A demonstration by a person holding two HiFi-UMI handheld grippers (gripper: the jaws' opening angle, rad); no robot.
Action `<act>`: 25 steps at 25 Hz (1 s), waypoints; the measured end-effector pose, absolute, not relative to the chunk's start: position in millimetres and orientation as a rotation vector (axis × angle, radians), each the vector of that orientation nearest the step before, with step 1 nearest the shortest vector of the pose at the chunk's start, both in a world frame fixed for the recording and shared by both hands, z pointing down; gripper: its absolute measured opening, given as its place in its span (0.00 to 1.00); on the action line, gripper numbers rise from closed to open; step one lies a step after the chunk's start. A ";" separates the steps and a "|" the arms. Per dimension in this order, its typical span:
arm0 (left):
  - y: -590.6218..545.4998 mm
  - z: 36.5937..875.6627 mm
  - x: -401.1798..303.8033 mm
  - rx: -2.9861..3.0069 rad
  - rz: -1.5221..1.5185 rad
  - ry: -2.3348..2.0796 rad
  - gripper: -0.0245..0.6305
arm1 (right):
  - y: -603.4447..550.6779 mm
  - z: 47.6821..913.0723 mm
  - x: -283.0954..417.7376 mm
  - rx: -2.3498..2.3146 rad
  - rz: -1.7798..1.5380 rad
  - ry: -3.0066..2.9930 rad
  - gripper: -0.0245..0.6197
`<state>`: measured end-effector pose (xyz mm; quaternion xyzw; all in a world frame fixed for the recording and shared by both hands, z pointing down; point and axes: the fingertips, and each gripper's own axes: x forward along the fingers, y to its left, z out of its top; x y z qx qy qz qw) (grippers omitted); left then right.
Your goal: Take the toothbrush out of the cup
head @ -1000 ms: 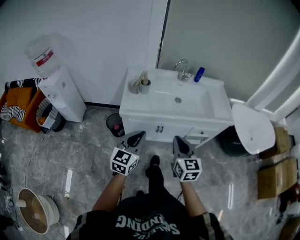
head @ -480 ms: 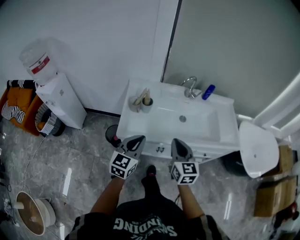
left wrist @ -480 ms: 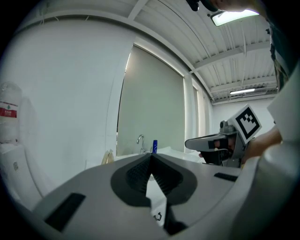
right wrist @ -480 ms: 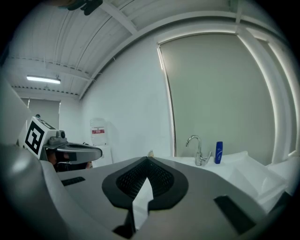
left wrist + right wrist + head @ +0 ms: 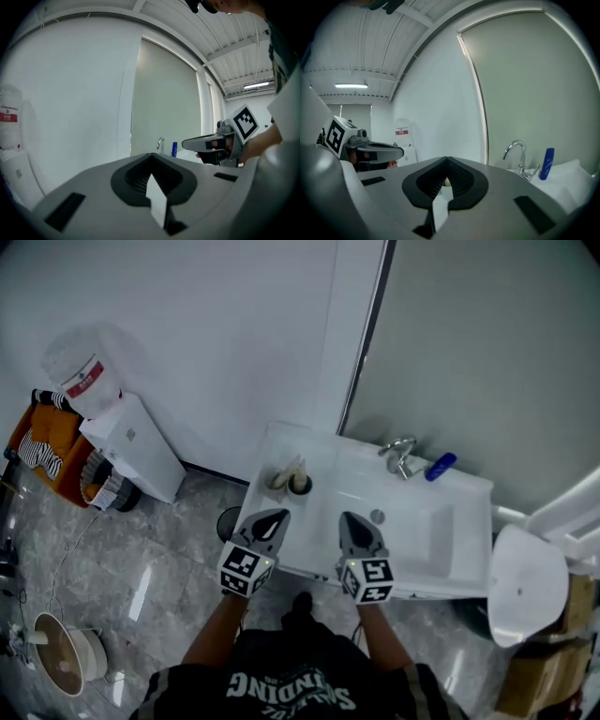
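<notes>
A small dark cup (image 5: 300, 487) stands at the left end of the white sink counter (image 5: 455, 563), with a pale toothbrush (image 5: 297, 471) sticking up out of it. A second, beige holder (image 5: 278, 481) sits just left of it. My left gripper (image 5: 273, 515) hovers over the counter's front edge, short of the cup, shut and empty. My right gripper (image 5: 352, 518) is level with it to the right, near the basin, also shut and empty. The left gripper view shows my right gripper (image 5: 206, 142); the cup is hidden in both gripper views.
A faucet (image 5: 401, 448) and a blue bottle (image 5: 440, 466) stand at the back of the basin. A dark bin (image 5: 229, 519) sits on the floor left of the vanity, a water dispenser (image 5: 122, 432) further left, and a white toilet (image 5: 520, 582) to the right.
The sink has come much closer as the person walked up to it. Both grippers have moved forward from over the floor to over the counter's front edge, still shut.
</notes>
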<state>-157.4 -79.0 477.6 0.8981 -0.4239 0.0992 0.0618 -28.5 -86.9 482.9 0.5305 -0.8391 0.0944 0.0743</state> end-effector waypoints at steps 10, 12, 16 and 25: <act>-122.1 492.9 -181.9 2.623 0.294 -1.374 0.03 | -140.0 503.9 -69.6 1.374 0.232 -2.561 0.08; -128.5 495.8 -183.7 2.613 0.293 -1.367 0.03 | -147.7 512.4 -74.6 1.354 0.251 -2.547 0.13; -138.6 503.7 -183.9 2.612 0.296 -1.332 0.03 | -158.4 526.5 -81.3 1.351 0.302 -2.497 0.20; -157.3 514.6 -195.6 2.608 0.316 -1.277 0.03 | -195.3 571.3 -113.7 1.248 0.352 -2.378 0.24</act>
